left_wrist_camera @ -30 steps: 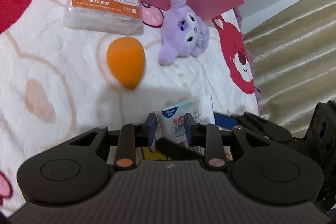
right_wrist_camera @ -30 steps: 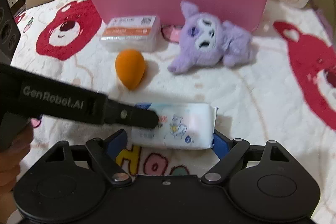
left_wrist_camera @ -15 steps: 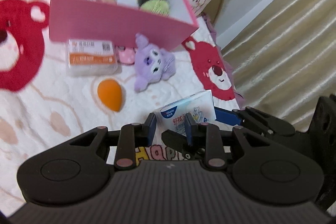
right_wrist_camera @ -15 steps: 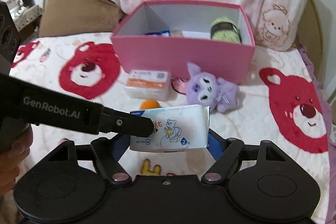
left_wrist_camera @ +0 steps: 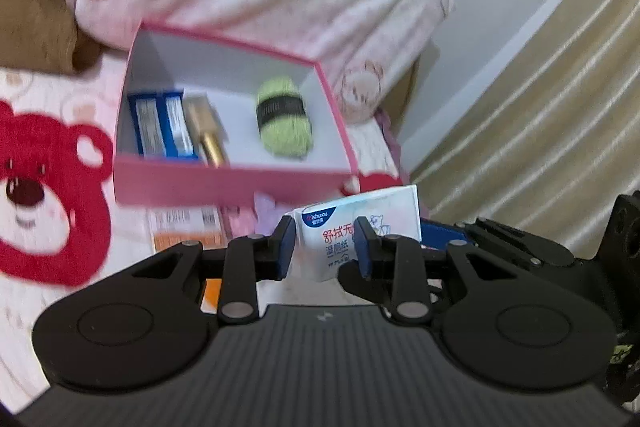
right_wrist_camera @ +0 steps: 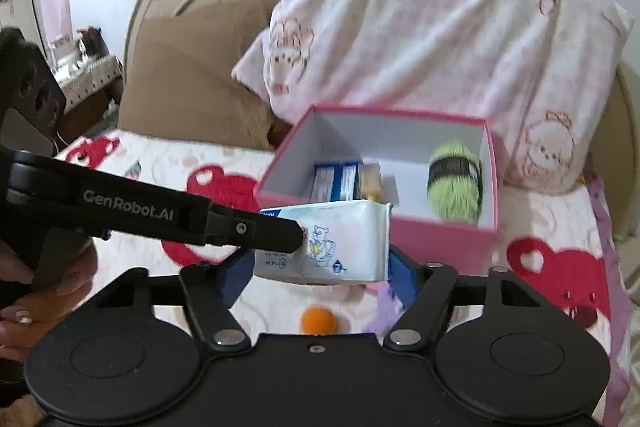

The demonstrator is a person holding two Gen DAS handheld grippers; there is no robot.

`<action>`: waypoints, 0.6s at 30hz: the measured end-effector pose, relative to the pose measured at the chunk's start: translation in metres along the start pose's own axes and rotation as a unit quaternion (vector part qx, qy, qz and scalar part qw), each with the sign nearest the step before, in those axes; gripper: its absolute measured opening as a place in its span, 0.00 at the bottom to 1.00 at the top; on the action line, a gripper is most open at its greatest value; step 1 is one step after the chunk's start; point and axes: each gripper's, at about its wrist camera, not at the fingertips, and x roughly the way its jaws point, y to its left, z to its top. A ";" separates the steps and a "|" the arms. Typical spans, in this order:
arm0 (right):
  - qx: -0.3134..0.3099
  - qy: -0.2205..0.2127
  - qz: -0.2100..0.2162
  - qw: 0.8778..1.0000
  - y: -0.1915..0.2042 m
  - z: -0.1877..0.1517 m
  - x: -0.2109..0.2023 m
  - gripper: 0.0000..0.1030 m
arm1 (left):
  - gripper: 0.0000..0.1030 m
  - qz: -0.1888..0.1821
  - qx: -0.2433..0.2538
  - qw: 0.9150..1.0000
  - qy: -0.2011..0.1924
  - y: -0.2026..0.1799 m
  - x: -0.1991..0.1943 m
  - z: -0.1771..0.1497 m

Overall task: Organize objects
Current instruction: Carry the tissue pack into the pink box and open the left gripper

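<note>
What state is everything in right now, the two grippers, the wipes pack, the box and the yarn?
left gripper, shut on the wipes pack.
right gripper, jaws have just been closing, pads now against both ends of the pack.
wipes pack, held in the air by both grippers.
pink box, open, no lid on it.
green yarn, lying inside the box.

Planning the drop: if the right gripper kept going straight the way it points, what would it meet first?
Probably the near wall of the pink box, just beyond the wipes pack held in the right gripper; depth is unclear.
</note>
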 end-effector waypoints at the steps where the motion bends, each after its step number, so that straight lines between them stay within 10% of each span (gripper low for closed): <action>1: 0.001 -0.003 0.000 1.000 -0.003 0.006 0.002 0.67 | 0.29 0.001 0.003 1.000 -0.004 0.000 0.002 0.009; 18: 0.067 0.151 -0.064 0.984 -0.095 0.075 0.146 0.55 | 0.30 0.035 -0.040 0.995 0.085 0.042 0.152 0.093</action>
